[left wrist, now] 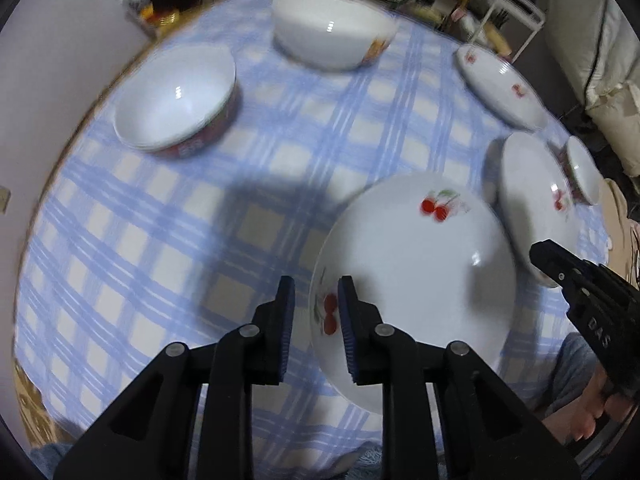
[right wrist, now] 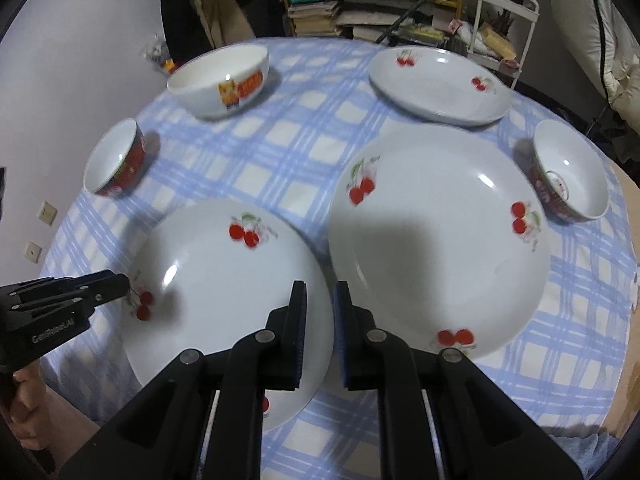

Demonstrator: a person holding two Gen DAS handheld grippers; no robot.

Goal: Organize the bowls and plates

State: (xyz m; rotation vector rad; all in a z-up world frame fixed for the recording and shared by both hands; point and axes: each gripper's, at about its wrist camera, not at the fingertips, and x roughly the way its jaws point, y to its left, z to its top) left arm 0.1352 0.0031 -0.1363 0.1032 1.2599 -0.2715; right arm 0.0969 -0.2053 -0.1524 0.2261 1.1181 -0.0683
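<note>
Left gripper [left wrist: 316, 300] straddling near cherry plate [right wrist: 224, 304] rim, narrow gap, right gripper [right wrist: 320, 308] likewise at its opposite rim, larger cherry plate [right wrist: 436, 248] beside, red bowl [right wrist: 114, 160] left, checked tablecloth [right wrist: 288, 148]

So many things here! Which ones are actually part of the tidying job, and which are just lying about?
Part of the job:
- three cherry plates: near, large, far
- two red-sided bowls
- cat-picture bowl

Just lying about:
- checked tablecloth
- stacked books
- white rack
</note>
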